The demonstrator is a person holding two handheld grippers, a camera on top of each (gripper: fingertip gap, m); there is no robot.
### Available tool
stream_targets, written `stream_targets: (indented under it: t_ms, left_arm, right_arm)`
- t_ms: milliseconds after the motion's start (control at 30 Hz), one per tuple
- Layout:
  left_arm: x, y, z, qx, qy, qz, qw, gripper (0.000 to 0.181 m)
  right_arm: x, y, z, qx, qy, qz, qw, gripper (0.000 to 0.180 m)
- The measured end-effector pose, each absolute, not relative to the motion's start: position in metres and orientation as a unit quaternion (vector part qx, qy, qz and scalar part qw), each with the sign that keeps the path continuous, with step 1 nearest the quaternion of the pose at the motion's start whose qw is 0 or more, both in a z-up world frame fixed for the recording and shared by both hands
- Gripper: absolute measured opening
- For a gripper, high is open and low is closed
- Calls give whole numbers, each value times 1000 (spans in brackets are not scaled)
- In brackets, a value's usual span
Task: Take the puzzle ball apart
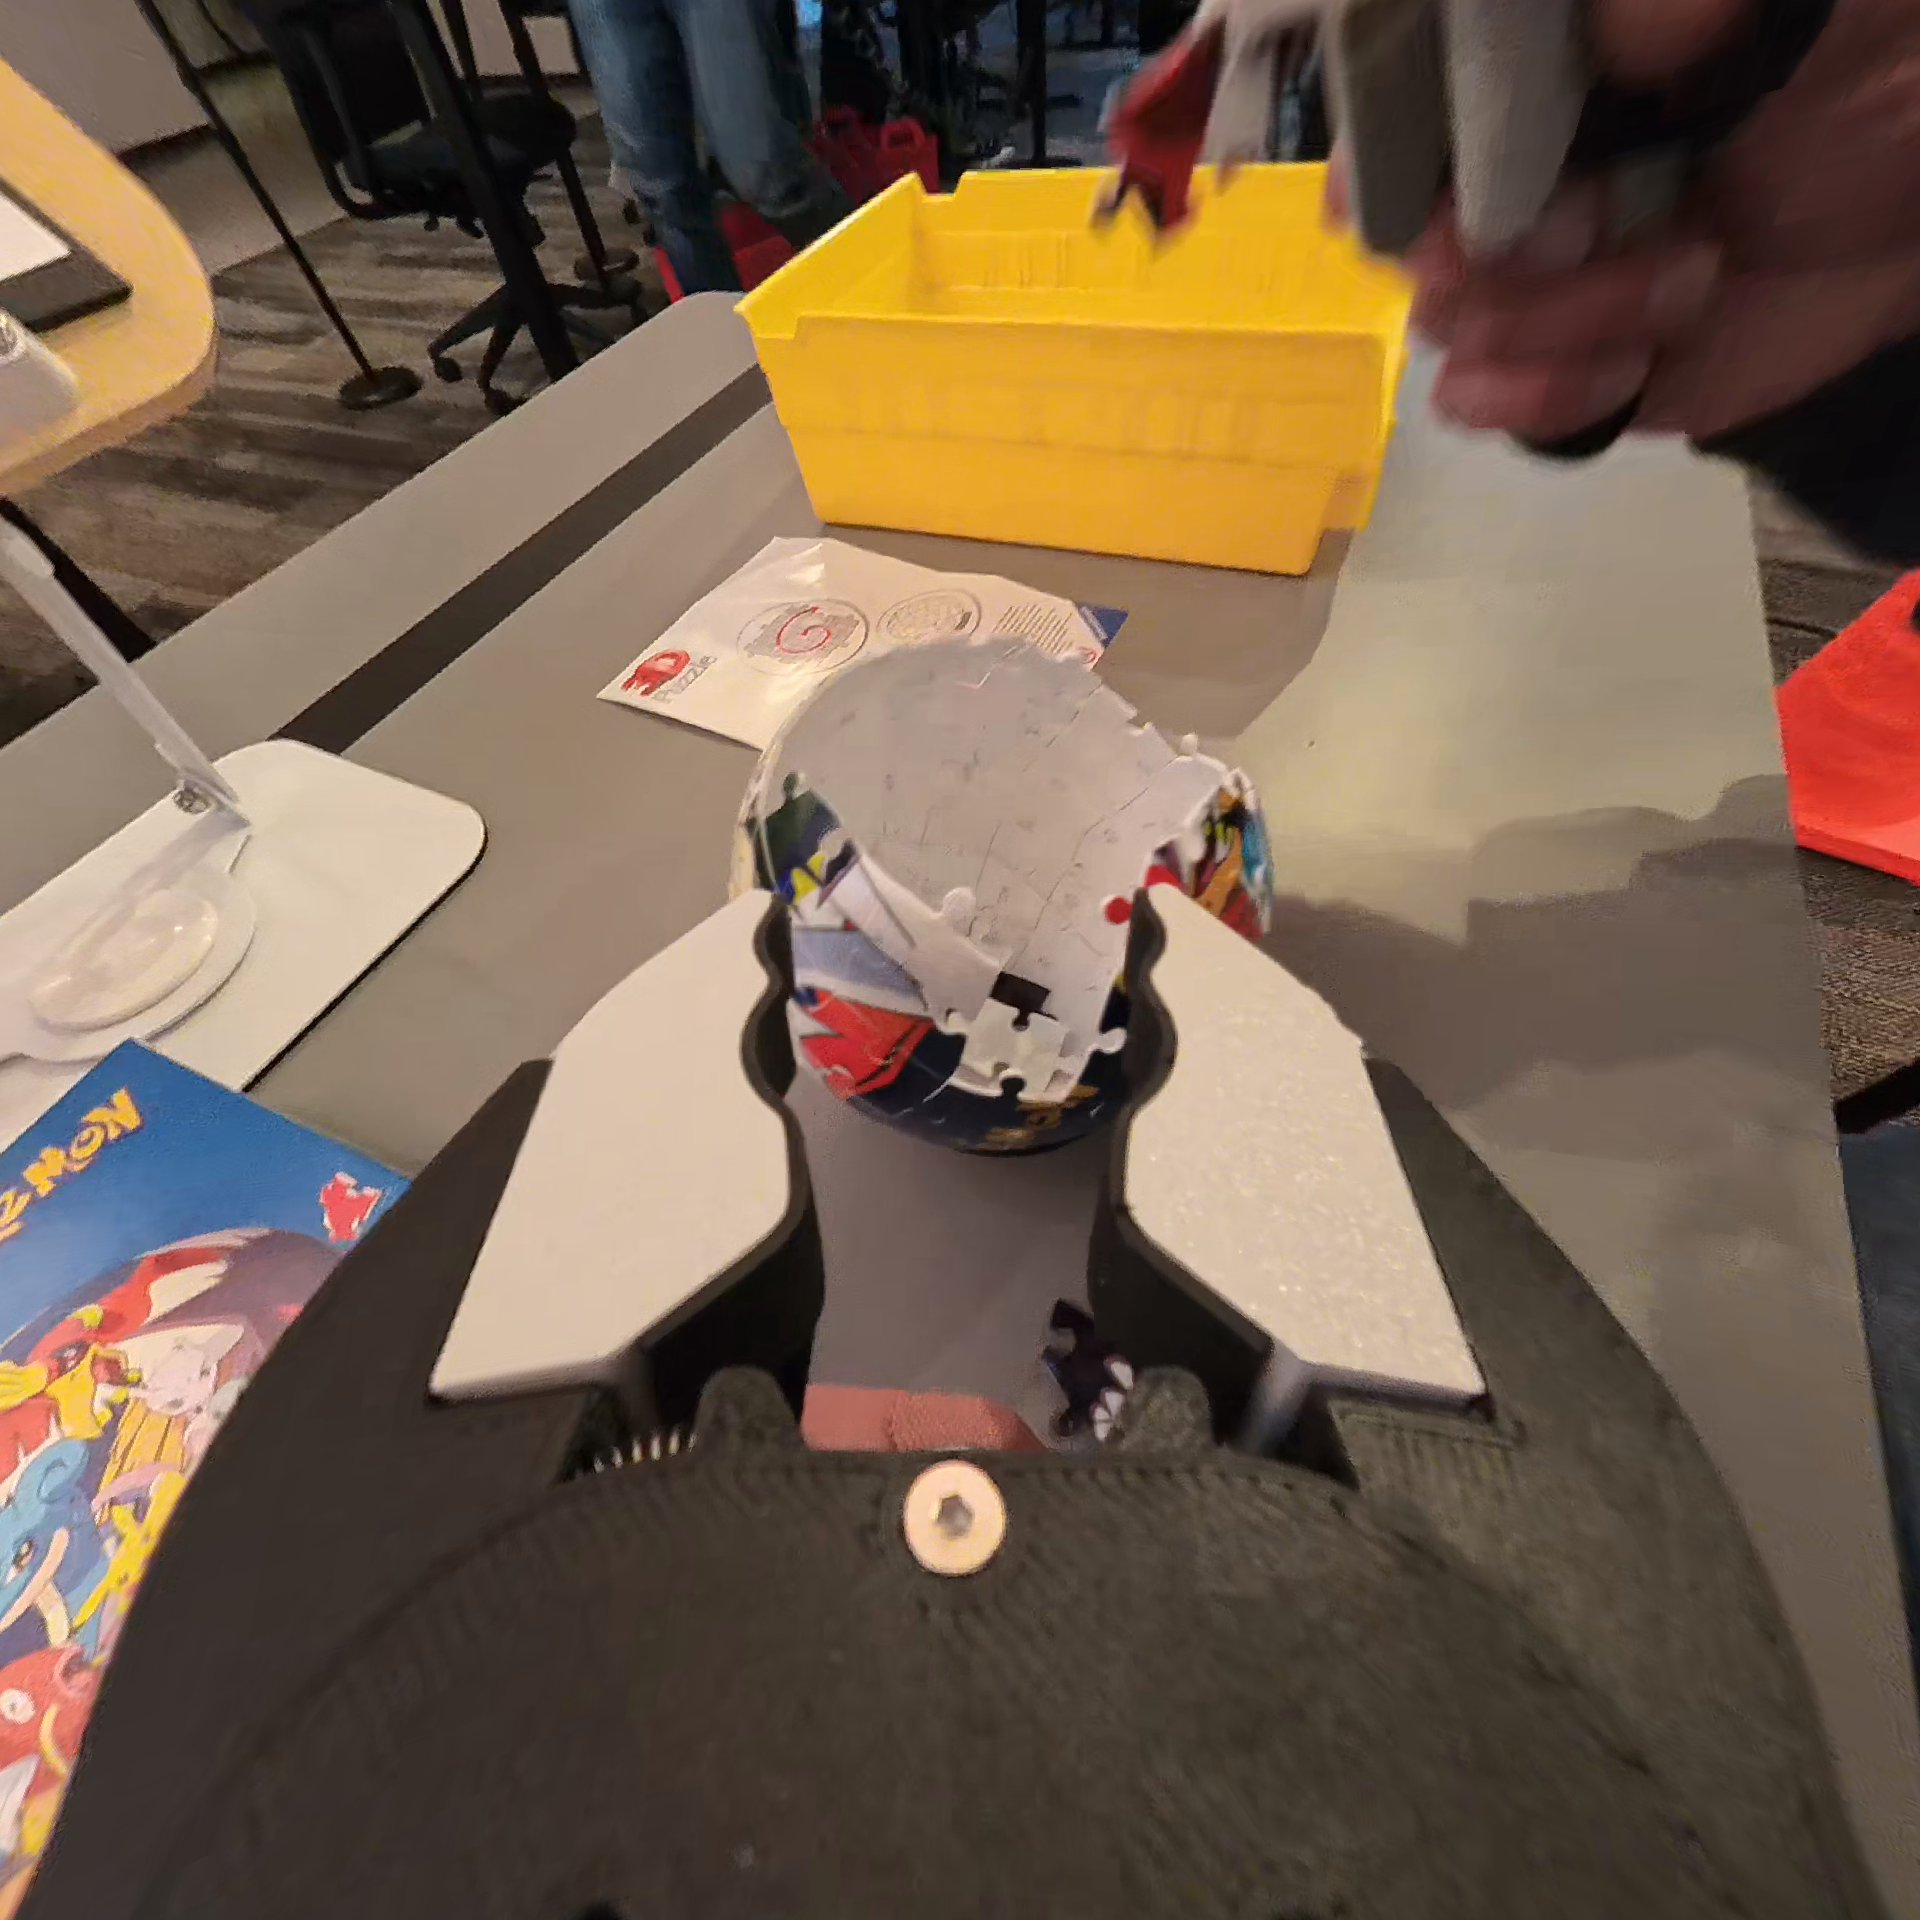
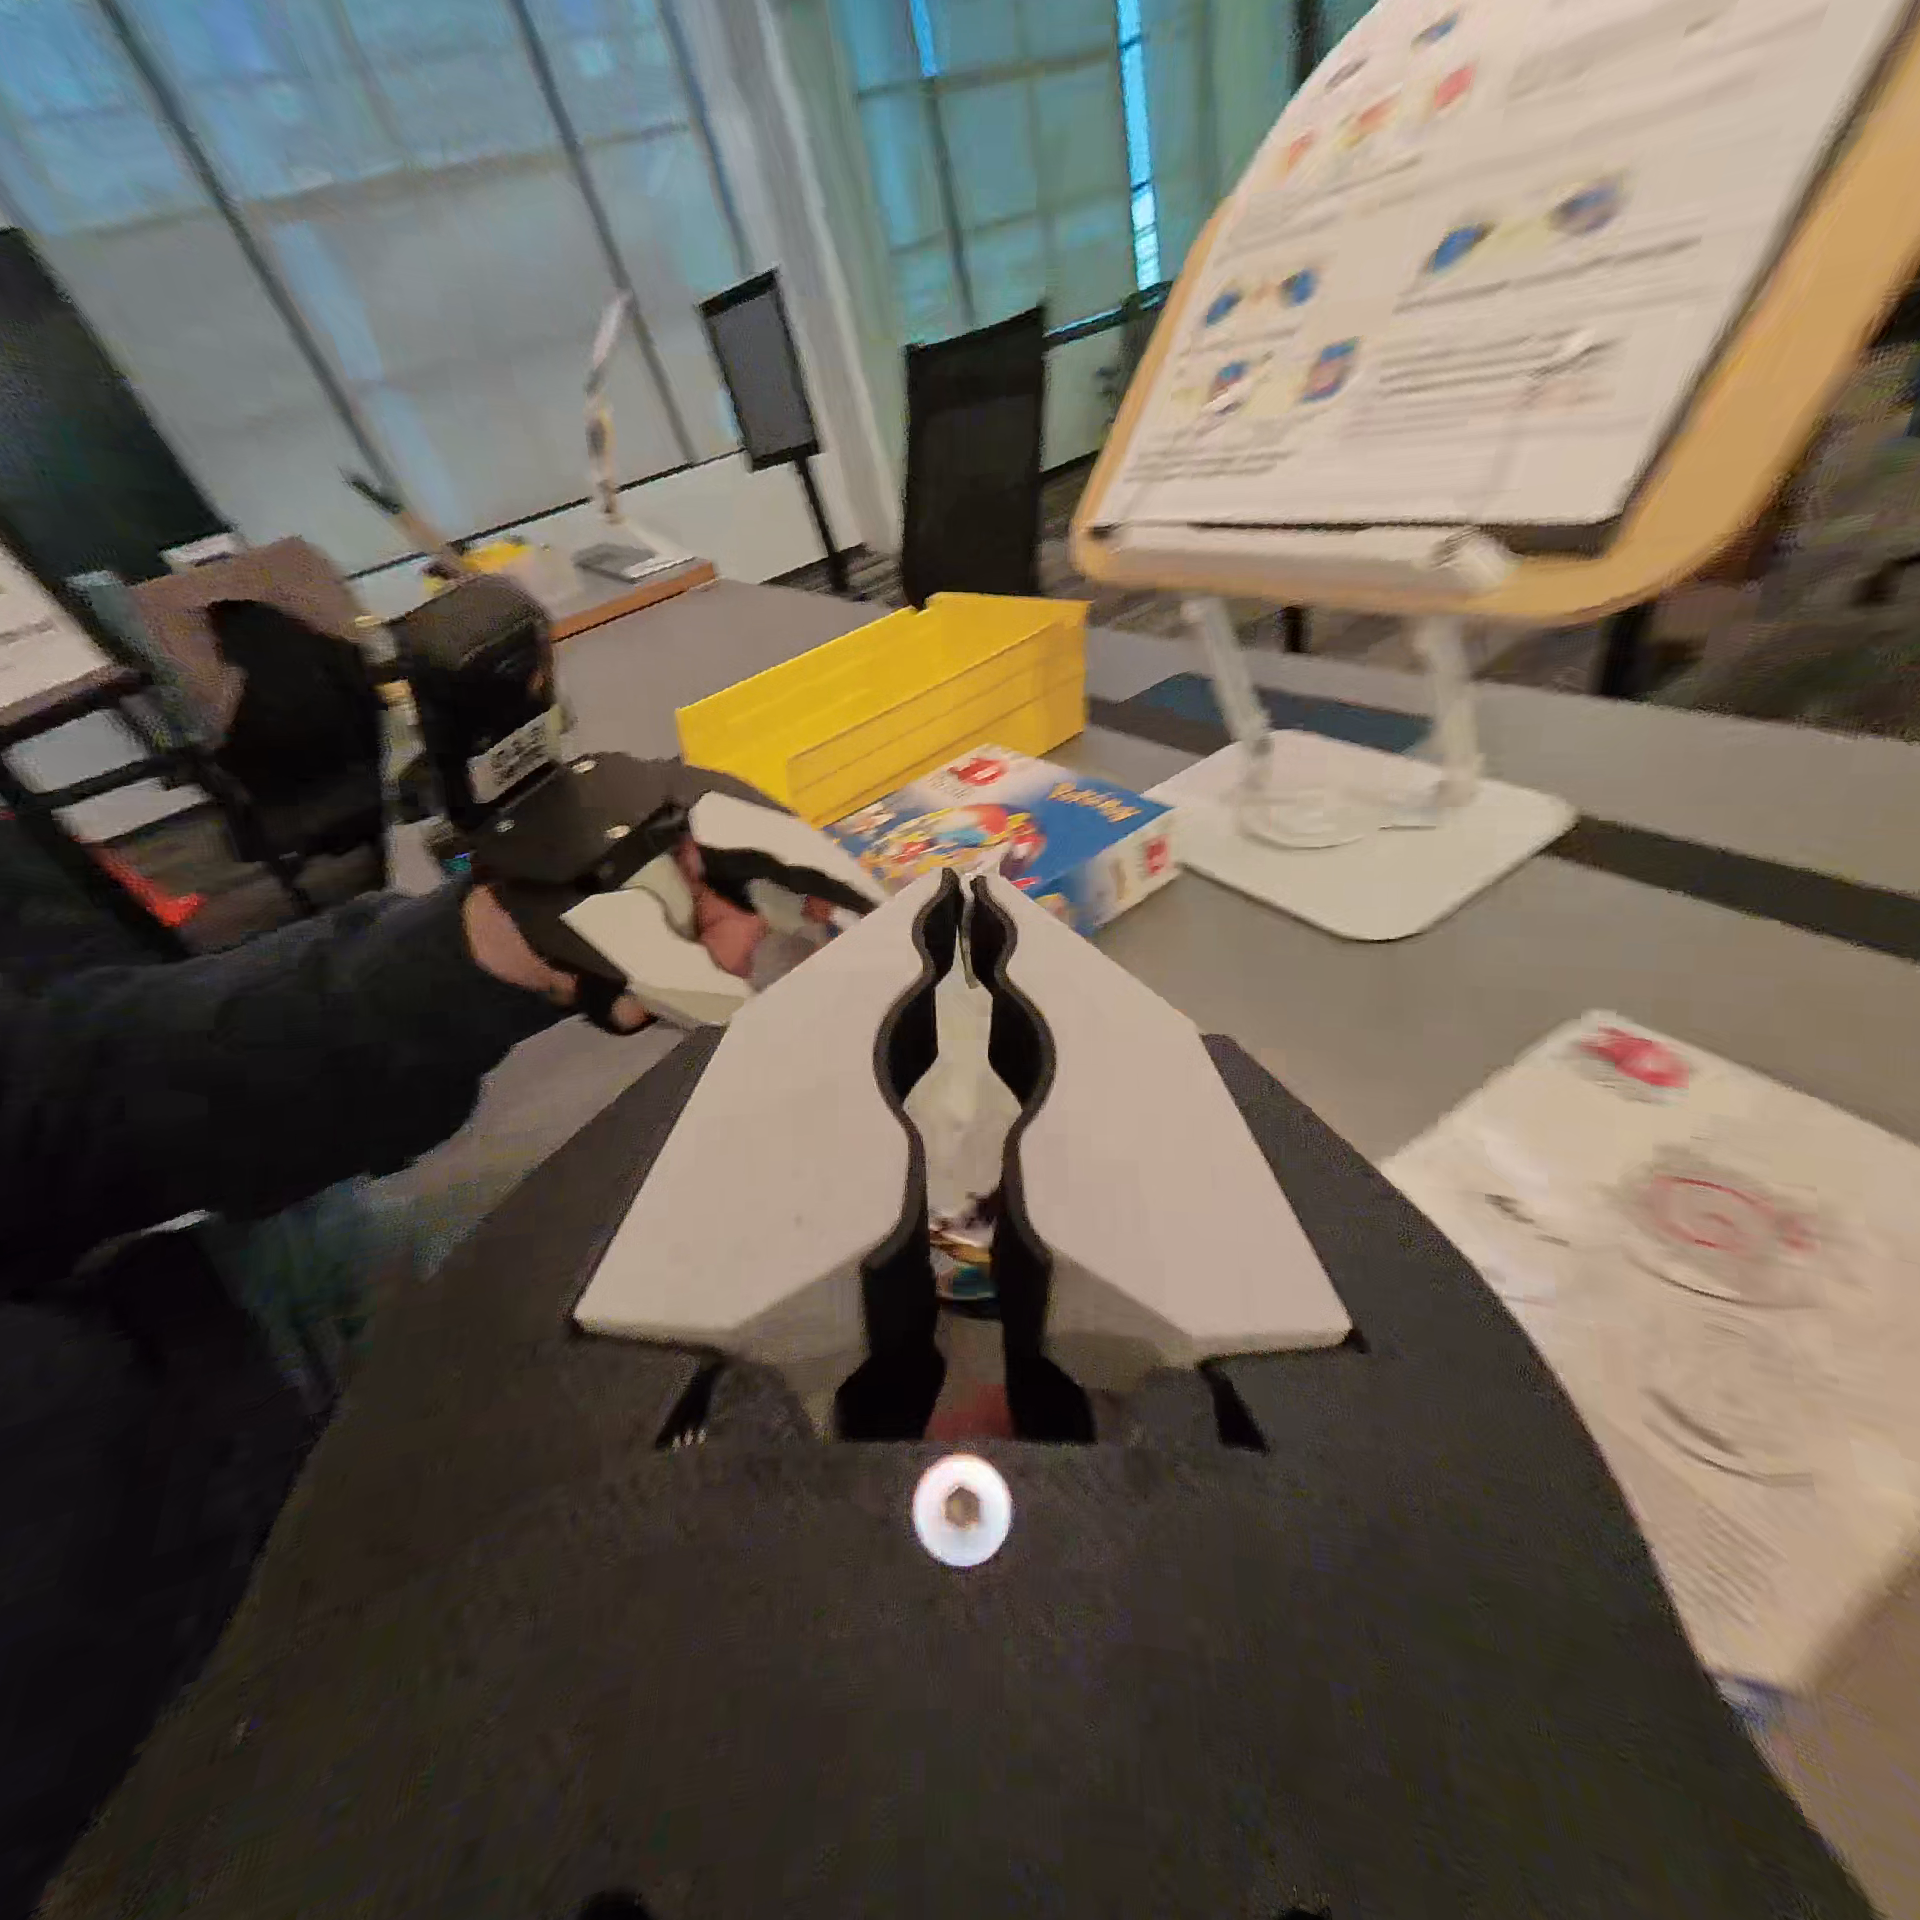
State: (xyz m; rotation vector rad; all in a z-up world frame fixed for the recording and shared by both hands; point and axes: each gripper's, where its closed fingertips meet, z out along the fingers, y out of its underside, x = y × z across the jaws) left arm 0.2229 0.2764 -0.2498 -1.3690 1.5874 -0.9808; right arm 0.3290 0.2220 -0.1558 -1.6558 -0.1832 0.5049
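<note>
The puzzle ball (image 1: 997,831) stands on the grey table (image 1: 1507,727), its top partly open and showing white inner faces. My left gripper (image 1: 958,909) holds it between its fingers, pressing on both sides. My right gripper (image 1: 1351,125), blurred, hangs above the yellow bin (image 1: 1070,416) and is shut on a red puzzle piece (image 1: 1148,156). In the right wrist view its fingertips (image 2: 964,894) nearly meet on a pale piece (image 2: 961,1101). The left gripper (image 2: 717,914) shows behind it; the ball is hidden there. A dark loose piece (image 1: 1081,1371) lies near the left gripper's base.
A paper leaflet (image 1: 862,634) lies between the ball and the bin. The blue puzzle box (image 1: 125,1351) is at the near left. A stand with a white base (image 1: 312,862) holds an instruction board (image 2: 1455,291). A red object (image 1: 1860,738) sits at the right edge. The grippers' ends are close to 15 cm from one another.
</note>
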Motion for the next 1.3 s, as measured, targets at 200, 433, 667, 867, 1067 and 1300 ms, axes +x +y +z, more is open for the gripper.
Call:
stream_targets:
  t_ms: [200,433,667,867,1067,1300]
  left_arm:
    - [224,294,-261,-585,588,-392,397,53]
    - [229,293,-274,-604,588,-376,384,49]
    - [232,295,-275,-612,582,-365,391,45]
    - [234,298,-274,-611,582,-355,403,44]
    - [244,302,-275,-614,579,-342,413,41]
    - [248,304,-273,-605,592,-315,428,31]
  right_arm:
    - [501,164,-171,-790,42,-66,608,1]
    - [533,149,-207,-839,56,-119,528,35]
    - [565,153,-242,-868,68,-191,453,0]
    - [545,154,-227,-855,59,-117,502,19]
    - [386,211,-206,-858,-116,20,500,50]
    - [320,280,-271,-886,-218,-40,407,34]
